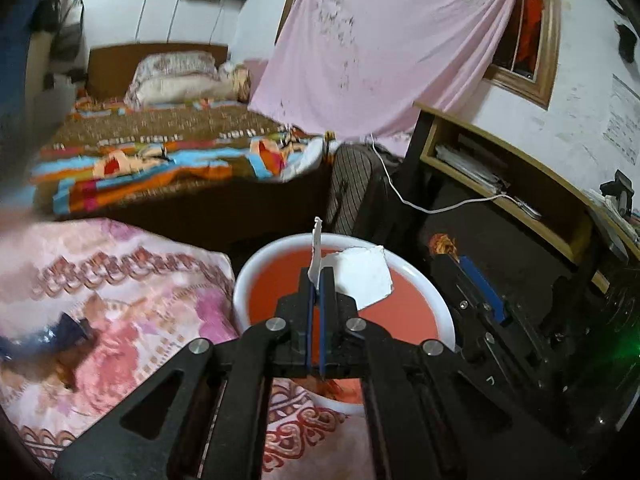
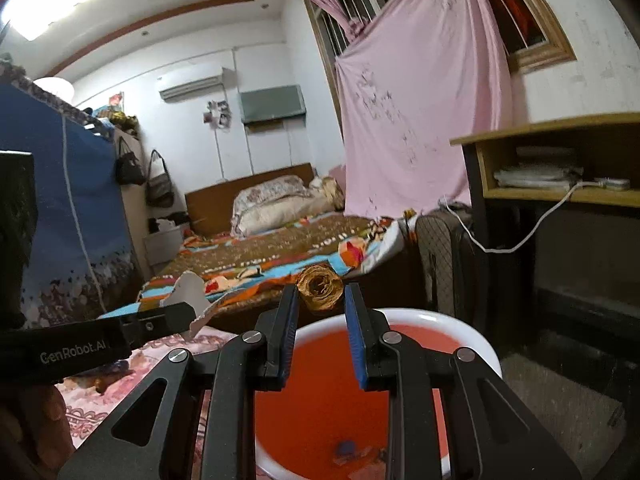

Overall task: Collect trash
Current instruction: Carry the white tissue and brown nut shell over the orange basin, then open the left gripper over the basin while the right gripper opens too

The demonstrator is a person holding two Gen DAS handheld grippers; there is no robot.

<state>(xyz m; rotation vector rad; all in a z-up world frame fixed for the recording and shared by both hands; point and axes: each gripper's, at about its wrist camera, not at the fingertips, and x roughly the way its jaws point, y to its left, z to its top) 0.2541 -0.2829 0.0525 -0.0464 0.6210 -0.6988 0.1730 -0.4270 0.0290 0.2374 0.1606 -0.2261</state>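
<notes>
While both grippers hang over the bin: two pieces of trash are held above its mouth.
Bin: round plastic bin with a white rim [image 1: 246, 272] [image 2: 476, 336] and orange-red inside, standing on the floor beside a pink floral quilt [image 1: 120, 280] [image 2: 176, 348]; small scraps lie at its bottom in the right wrist view.
Left gripper [image 1: 318, 276] [image 2: 188, 314]: jaws pressed together on a torn piece of white paper [image 1: 362, 276] [image 2: 186, 288].
Paper, axis: in the left wrist view a thin strip stands upright above the fingertips, while the broad flap spreads to the right of the fingers, over the bin's red inside.
Paper, look: flat, matt white, ragged torn edges, one corner curled.
Right gripper [image 2: 322, 292] [image 1: 450, 252]: jaws narrowly apart, blue pads clamped on either side of a crumpled brown paper roll [image 2: 320, 288] [image 1: 442, 242].
Roll, axis: long axis runs along the fingers, so its hollow open end faces the right wrist camera.
Roll, look: tan and orange-brown, wrinkled, layered rings around a dark centre.
Roll, place: at the fingertips, above the far rim of the bin.
Grippers, relation: side by side, left one to the left, apart from each other.
Room behind: bed with a colourful patterned cover [image 1: 160, 148] [image 2: 260, 256], pink cloth hung over the window [image 1: 380, 40] [image 2: 420, 100], wooden desk [image 1: 500, 152] [image 2: 560, 128] at right.
</notes>
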